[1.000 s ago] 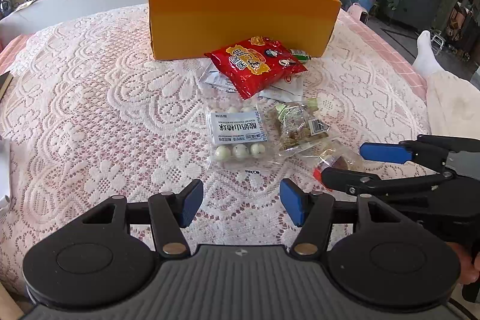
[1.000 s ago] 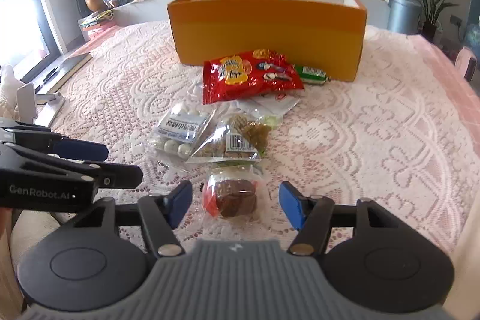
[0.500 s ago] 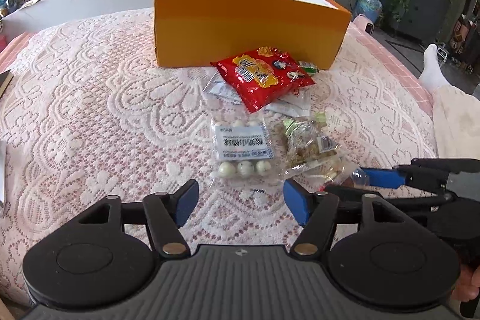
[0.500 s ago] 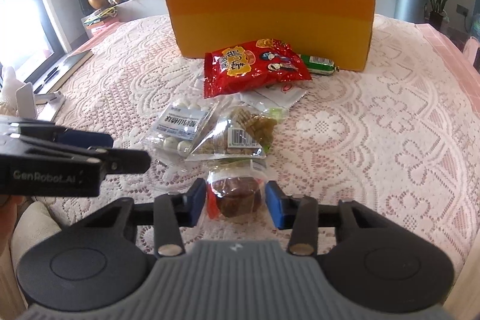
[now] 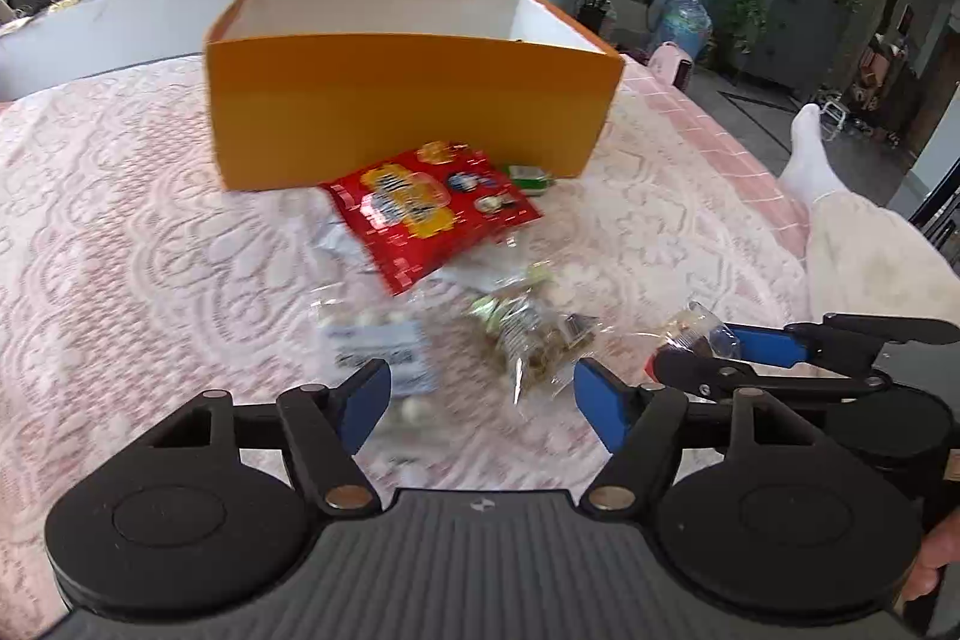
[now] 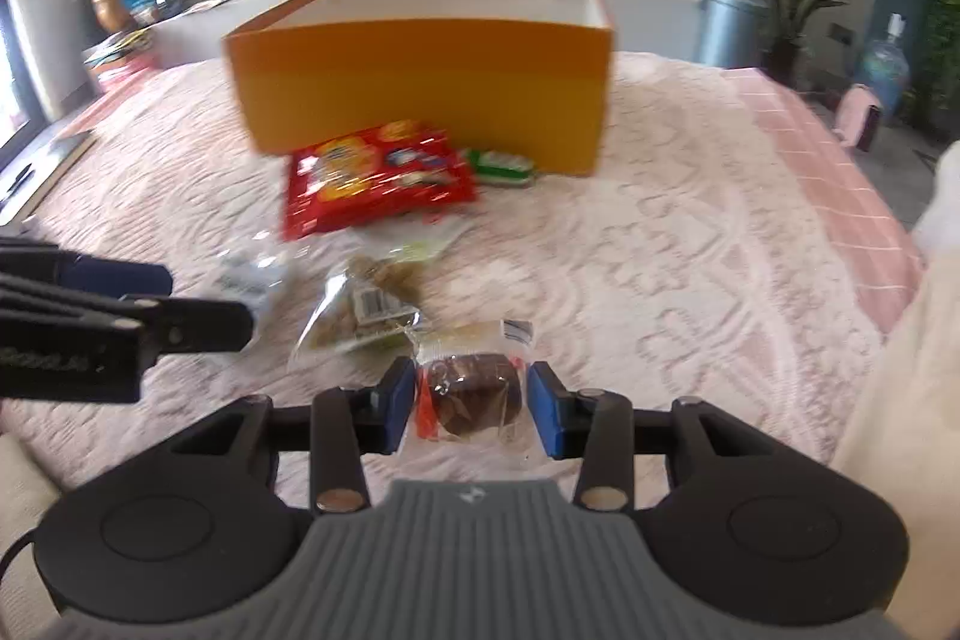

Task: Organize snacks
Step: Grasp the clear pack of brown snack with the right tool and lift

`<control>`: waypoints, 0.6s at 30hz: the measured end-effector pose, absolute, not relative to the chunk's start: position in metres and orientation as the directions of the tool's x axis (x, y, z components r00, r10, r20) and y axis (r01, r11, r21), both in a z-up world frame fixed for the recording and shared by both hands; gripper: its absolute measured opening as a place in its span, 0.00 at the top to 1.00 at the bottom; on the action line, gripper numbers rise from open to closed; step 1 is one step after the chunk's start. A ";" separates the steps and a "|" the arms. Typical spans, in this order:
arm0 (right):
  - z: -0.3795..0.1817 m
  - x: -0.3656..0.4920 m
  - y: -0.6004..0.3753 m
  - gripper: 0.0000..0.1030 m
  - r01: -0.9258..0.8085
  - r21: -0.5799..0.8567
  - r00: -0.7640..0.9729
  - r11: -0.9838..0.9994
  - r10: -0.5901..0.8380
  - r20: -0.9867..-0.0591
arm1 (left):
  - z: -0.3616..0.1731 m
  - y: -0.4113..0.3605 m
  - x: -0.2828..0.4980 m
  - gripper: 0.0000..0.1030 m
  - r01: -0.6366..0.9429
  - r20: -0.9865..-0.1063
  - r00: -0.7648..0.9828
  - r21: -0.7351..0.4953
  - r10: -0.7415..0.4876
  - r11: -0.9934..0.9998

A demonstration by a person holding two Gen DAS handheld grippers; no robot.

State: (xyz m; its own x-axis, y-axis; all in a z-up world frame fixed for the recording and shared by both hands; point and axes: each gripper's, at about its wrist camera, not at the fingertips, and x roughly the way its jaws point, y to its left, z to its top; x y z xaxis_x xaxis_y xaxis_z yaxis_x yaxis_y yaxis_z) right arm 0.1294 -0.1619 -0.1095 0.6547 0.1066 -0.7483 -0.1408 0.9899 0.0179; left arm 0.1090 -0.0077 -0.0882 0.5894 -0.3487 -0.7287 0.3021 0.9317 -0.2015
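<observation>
So your right gripper (image 6: 471, 409) has just been closing and its fingers are now pinching the clear-wrapped brown cake snack (image 6: 474, 394) off the lace-covered bench (image 6: 690, 244), left gripper (image 5: 477, 400) gaping wide and empty, so it's looking ready for the open orange cardboard box (image 6: 420, 94).

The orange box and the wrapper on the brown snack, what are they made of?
The orange box looks like cardboard: stiff flat walls, matte orange outside, plain white inside, sharp folded corners. The wrapper on the brown snack, held in the right gripper, looks like thin clear plastic film: you see the snack through it, and it is shiny and crinkled.
</observation>
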 end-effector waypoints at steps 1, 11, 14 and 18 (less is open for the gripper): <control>-0.110 0.132 -0.166 0.62 -0.129 0.020 0.657 0.991 0.100 -0.747 | -0.089 -0.012 0.112 0.22 0.303 -0.728 0.585 -0.210 -0.356 0.929; -0.116 0.145 -0.186 0.61 -0.072 0.026 0.673 0.997 0.068 -0.737 | -0.102 -0.040 0.154 0.26 0.143 -0.783 0.508 -0.334 -0.359 0.932; -0.119 0.148 -0.189 0.61 -0.070 0.036 0.673 0.997 0.074 -0.736 | -0.106 -0.049 0.163 0.27 0.095 -0.815 0.484 -0.313 -0.319 0.945; -0.124 0.154 -0.191 0.61 -0.070 0.048 0.665 0.996 0.083 -0.742 | -0.113 -0.054 0.172 0.31 0.040 -0.847 0.440 -0.312 -0.297 0.949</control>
